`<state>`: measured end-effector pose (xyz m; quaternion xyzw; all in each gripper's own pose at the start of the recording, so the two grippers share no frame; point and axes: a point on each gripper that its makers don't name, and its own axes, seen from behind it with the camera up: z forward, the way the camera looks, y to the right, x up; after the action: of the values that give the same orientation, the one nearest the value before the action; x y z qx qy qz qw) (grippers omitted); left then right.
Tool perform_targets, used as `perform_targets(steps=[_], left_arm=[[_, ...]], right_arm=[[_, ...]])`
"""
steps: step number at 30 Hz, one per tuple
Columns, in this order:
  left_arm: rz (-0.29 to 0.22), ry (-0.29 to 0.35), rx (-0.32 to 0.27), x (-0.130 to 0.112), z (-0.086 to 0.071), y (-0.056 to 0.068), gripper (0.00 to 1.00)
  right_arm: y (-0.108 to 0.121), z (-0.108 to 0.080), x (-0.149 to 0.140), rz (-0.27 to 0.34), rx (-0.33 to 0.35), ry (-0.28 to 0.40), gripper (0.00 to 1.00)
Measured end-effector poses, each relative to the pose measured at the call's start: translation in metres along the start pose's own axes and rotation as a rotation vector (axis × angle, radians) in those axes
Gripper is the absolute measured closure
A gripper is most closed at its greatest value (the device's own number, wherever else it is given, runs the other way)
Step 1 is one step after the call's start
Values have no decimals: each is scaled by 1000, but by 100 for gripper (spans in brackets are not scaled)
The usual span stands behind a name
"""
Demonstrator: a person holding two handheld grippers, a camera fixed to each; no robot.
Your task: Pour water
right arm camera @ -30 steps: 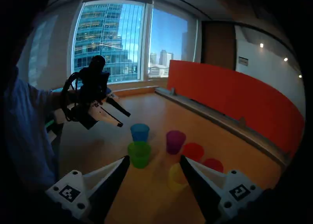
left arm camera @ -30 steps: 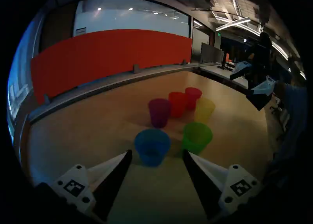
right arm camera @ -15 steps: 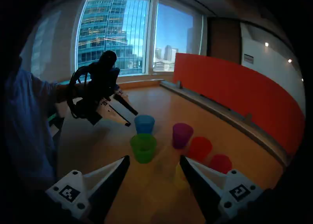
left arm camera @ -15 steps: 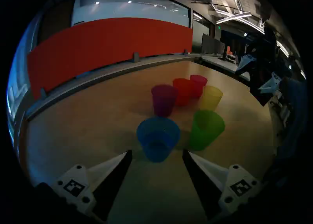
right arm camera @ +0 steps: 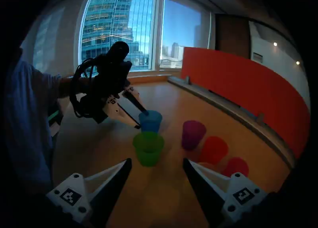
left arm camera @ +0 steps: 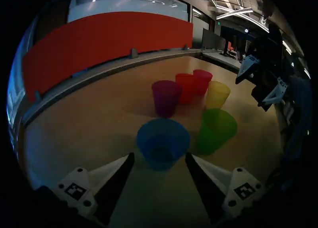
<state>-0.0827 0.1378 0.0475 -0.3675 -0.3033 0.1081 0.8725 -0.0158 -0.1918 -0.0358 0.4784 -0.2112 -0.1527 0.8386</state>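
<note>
This is an office floor high up in a city tower. In the right gripper view, tall windows [right arm camera: 115, 33] at the far left look out on glass skyscrapers [right arm camera: 99, 25] and blue sky. A long, pale wooden desk [left arm camera: 87, 116] runs through the room. Along its far edge stands a low red privacy screen [left arm camera: 99, 41] held in small brackets [left arm camera: 131, 53], as at shared workstations. Linear strip lights [left arm camera: 234, 14] hang from a dark open ceiling, with further desks and a dark divider panel [left arm camera: 210, 39] at the far right.
</note>
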Motion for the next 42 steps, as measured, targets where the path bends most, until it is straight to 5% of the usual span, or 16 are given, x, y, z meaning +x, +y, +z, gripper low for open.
perform_targets(steps=[15, 26, 42], left_arm=[[9, -8, -36, 11, 23, 4, 4], [9, -9, -41, 10, 25, 5, 15], [-1, 1, -48, 11, 24, 3, 15]], right_arm=[[-3, 37, -9, -6, 20, -16, 1], [-1, 44, -9, -3, 25, -15, 1], [-5, 66, -15, -7, 34, -31, 1]])
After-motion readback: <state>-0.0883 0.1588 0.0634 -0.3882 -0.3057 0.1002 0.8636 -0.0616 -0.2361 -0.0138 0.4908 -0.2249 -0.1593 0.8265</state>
